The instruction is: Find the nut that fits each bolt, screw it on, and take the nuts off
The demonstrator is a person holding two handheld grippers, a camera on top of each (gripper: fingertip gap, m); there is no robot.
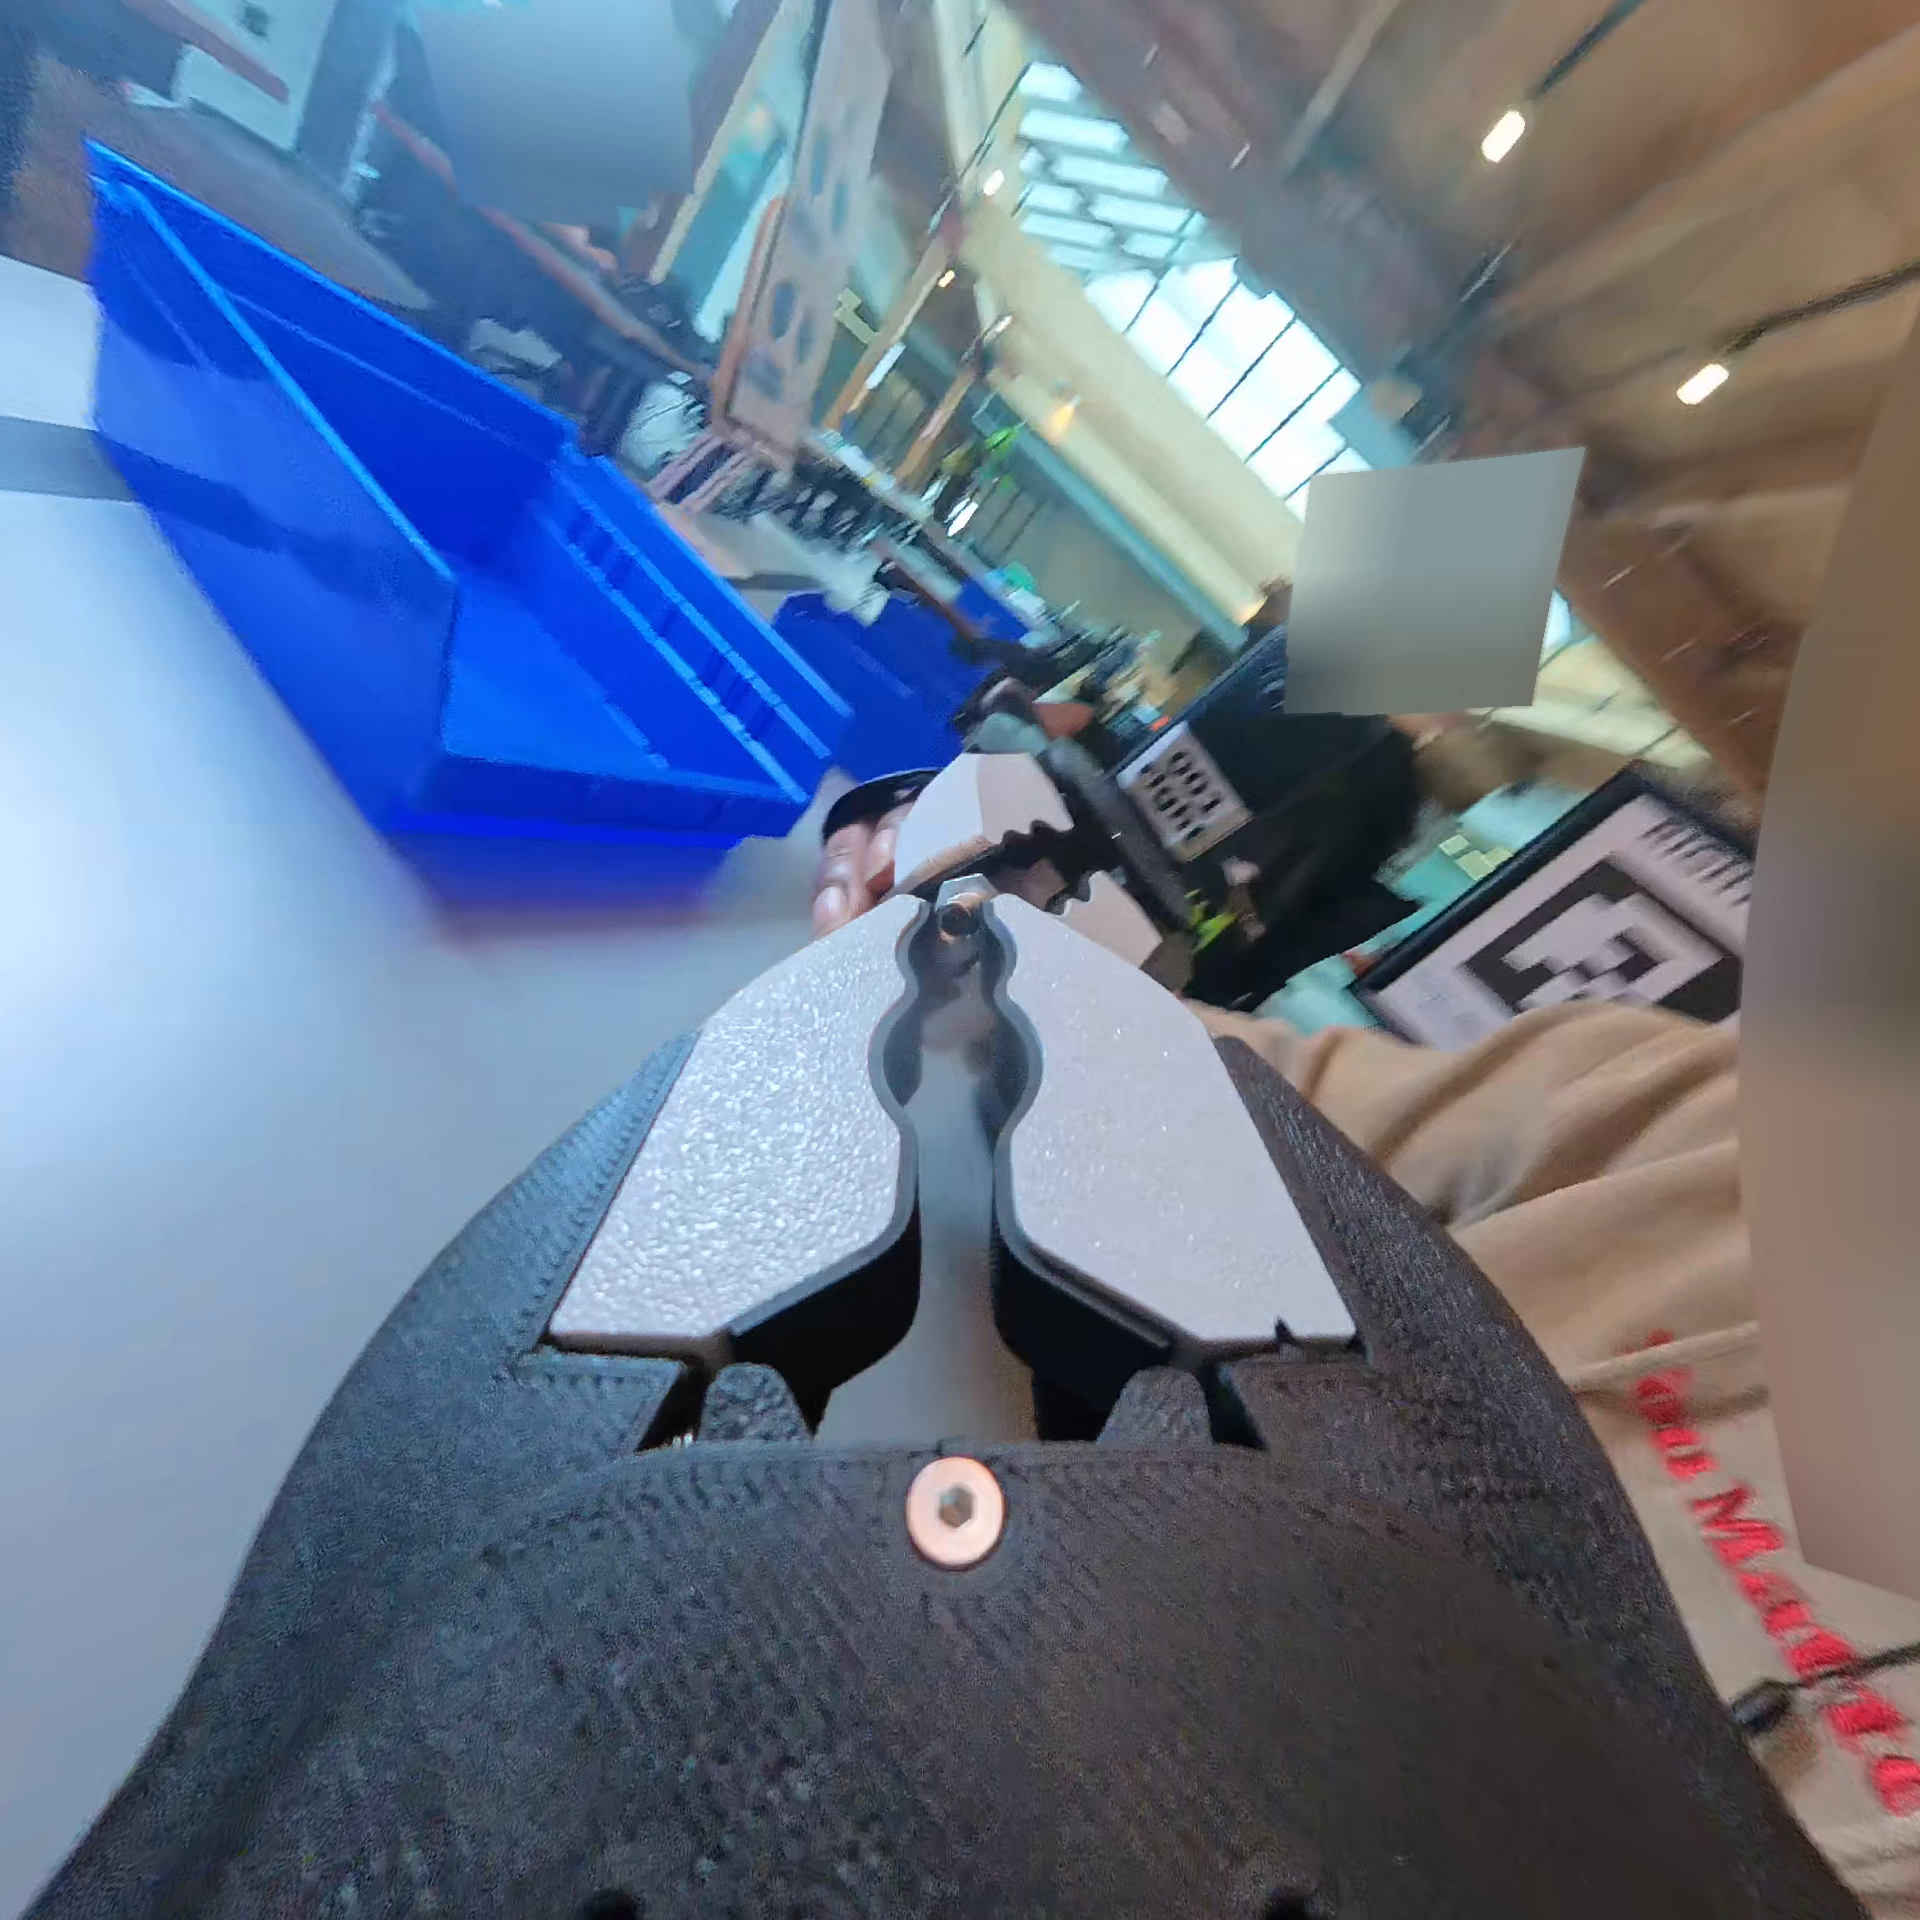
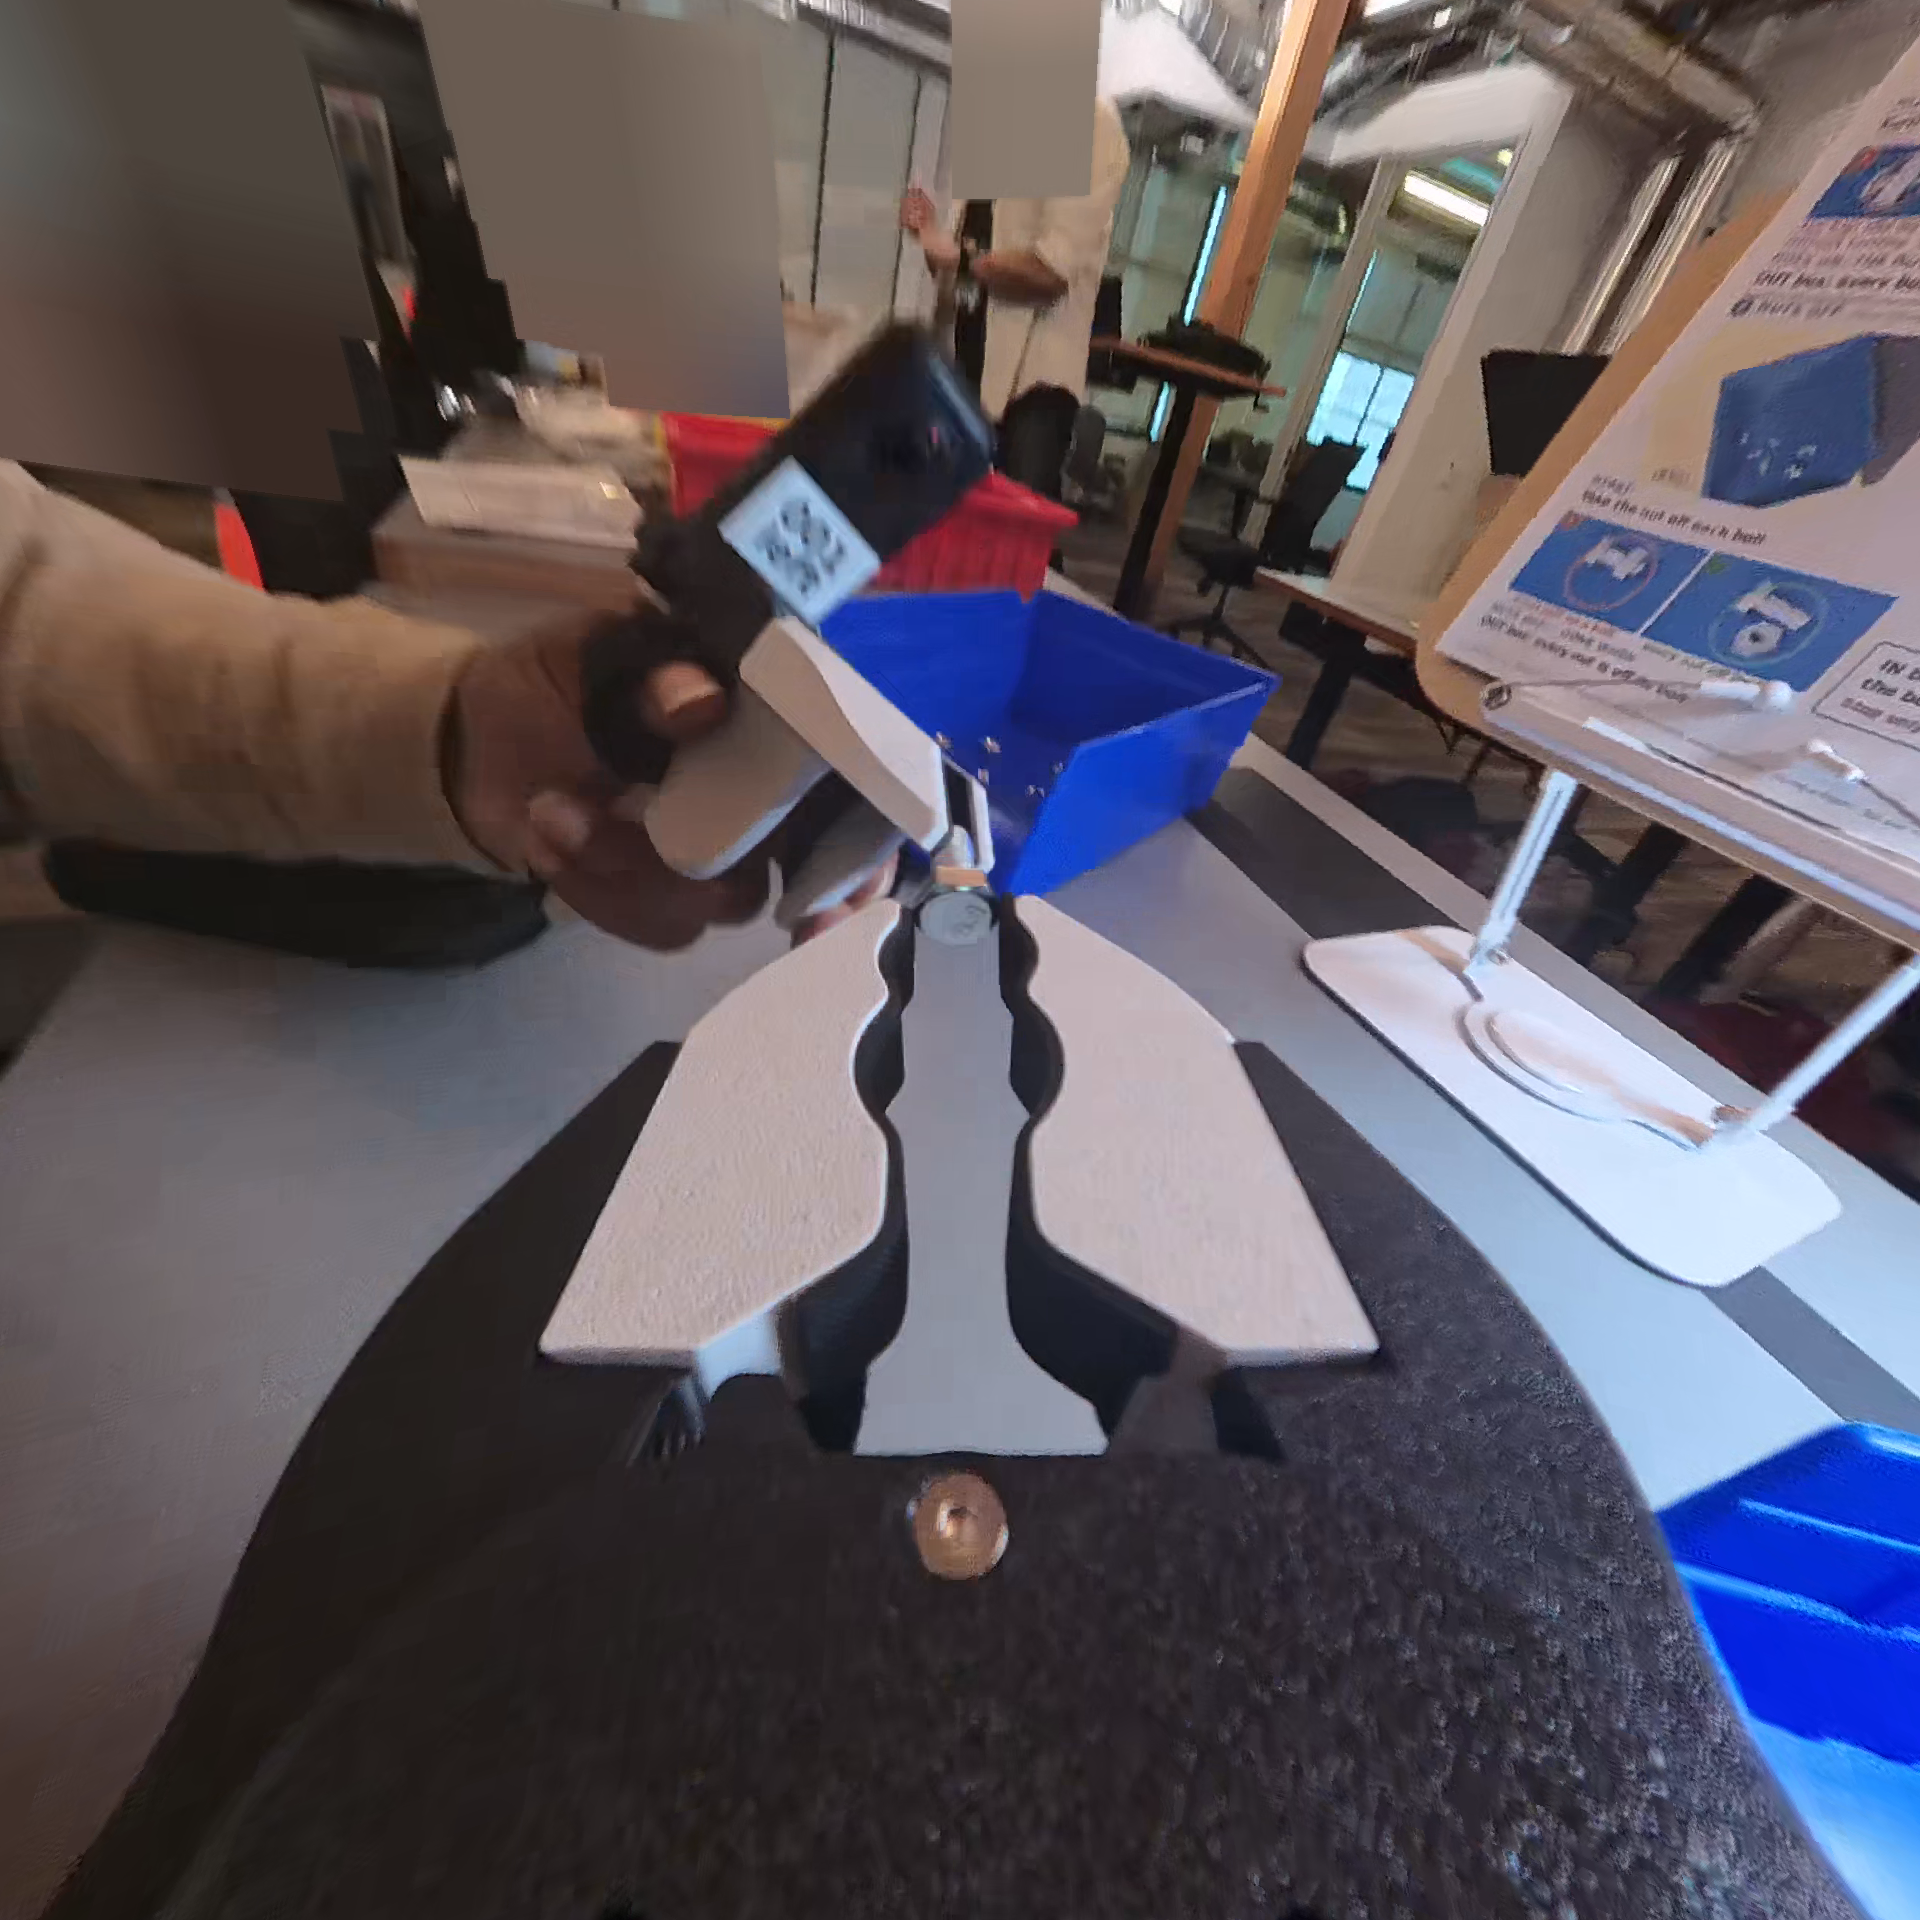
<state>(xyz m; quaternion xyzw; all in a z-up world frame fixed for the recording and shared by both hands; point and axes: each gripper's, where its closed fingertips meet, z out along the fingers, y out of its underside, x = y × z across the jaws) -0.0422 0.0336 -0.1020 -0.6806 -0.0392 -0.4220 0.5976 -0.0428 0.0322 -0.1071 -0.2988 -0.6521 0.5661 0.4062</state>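
Right gripper (image 2: 957,920) is pinching the bolt (image 2: 957,922) by its head at the fingertips, holding it up above the grey table (image 2: 260,1143). Left gripper (image 1: 961,920) is meeting it from the far side, fingers nearly together, clamping what looks like the nut (image 1: 958,891) on the bolt's end. A blue bin (image 2: 1122,727) holding small metal parts is sitting just behind them.
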